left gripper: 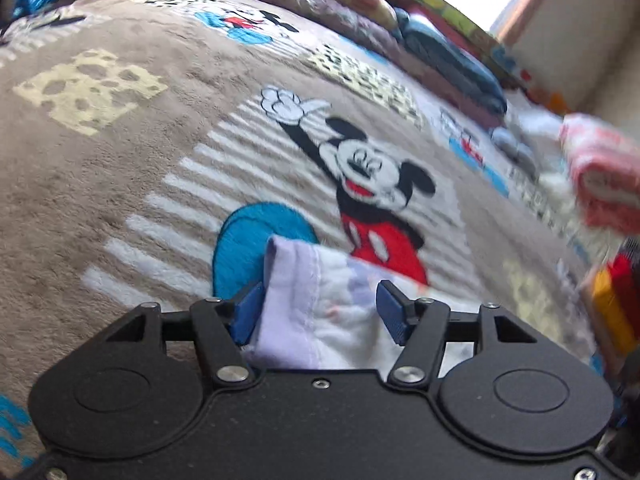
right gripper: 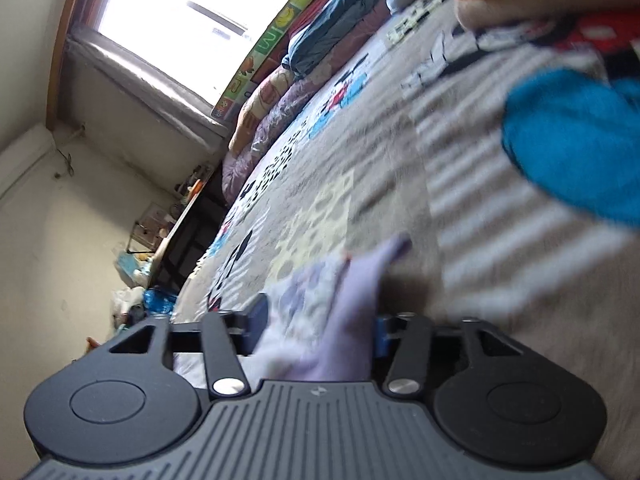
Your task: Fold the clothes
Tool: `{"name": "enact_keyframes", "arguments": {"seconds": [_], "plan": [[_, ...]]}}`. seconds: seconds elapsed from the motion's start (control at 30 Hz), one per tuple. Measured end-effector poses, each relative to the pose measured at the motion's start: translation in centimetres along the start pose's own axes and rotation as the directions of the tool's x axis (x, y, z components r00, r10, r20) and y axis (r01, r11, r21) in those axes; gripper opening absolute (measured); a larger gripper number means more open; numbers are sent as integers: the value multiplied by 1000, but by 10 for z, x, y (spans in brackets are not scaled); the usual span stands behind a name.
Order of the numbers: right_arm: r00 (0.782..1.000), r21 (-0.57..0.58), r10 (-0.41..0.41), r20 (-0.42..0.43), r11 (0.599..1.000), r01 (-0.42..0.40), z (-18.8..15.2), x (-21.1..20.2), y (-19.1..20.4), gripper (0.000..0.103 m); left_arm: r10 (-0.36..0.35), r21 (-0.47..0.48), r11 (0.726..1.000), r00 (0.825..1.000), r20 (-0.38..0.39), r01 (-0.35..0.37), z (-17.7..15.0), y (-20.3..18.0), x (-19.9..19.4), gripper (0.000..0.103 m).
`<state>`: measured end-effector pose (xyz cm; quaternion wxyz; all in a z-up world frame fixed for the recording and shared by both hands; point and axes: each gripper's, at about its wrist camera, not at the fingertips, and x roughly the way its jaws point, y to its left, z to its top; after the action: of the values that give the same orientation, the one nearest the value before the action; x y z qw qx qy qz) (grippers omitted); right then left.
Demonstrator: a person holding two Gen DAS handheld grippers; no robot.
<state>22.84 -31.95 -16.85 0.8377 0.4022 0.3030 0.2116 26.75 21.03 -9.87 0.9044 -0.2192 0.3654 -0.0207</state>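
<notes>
1. Left tool (left gripper: 322,308): blue fingertips (left gripper: 394,312) parted fairly wide, lilac-and-white garment (left gripper: 316,304) bunched between them, cloth pressing the left pad and close by the right one; whether truly pinched cannot be told
2. Same garment rising from the tool's black body up past the tips, a hemmed lilac edge folded over at the top, white panel with faint print toward the right
3. Right tool (right gripper: 320,320): blue fingertips (right gripper: 259,314) set apart, the garment (right gripper: 340,312) filling the gap and touching both sides, so apparently gripped; heavy blur, grip not certain
4. From the right wrist view, a pointed lilac corner sticking forward beyond the tips, a paler patterned part to its left
5. Beneath both tools, a beige plush blanket (left gripper: 100,168) covering the bed, printed with a cartoon mouse (left gripper: 372,192) in red shorts, white stripes, a blue disc and yellow cheese patches
6. Garment's upper edge lying over the lower part of the blue disc and near the mouse's shorts in the left view
7. Further off along the bed's far edge, a row of folded bedding (left gripper: 452,64) in purple and dark blue
8. At the right rim of the left view, a pink-and-white folded cloth (left gripper: 604,176), blurred
9. In the right view, a bright window (right gripper: 172,12) above a grey sill, a cluttered shelf (right gripper: 160,236) by the wall
</notes>
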Motion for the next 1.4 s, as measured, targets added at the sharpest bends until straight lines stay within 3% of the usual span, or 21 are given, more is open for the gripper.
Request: {"name": "enact_keyframes", "arguments": {"seconds": [0.13,0.2,0.27,0.37,0.5,0.6,0.83,1.07,1.33,1.4], "plan": [[999,-34,-25,-30,999,24,10,14,3,60,-18,13,1000,1000,-11,18,-3,1,2,59],[998,-70,-36,-59,997,32,9,19,8,53,-4,53,999,1000,-8,4,-4,-4,3,40],[996,-128,-58,-74,991,48,5,21,17,32,-11,81,997,1000,5,10,-4,-9,2,17],[995,-197,-76,-57,978,63,5,17,29,15,-24,144,989,998,57,16,-3,-22,-3,12],[998,-258,-54,28,964,60,18,1,50,13,-74,194,980,987,140,46,3,-36,-12,11],[995,-314,-55,81,946,78,30,-4,66,12,-129,217,973,969,212,82,9,-43,-17,11],[982,-318,-93,167,937,142,62,0,66,12,-177,191,974,936,304,122,38,-52,7,12],[975,-335,-180,132,918,214,78,33,47,12,-121,179,981,964,236,80,47,-52,40,12],[955,-288,-290,69,910,297,59,65,8,12,-52,168,985,987,154,25,44,-46,60,13],[953,-272,-297,61,914,302,57,66,3,12,8,172,985,989,146,-34,43,-45,63,17]]}}
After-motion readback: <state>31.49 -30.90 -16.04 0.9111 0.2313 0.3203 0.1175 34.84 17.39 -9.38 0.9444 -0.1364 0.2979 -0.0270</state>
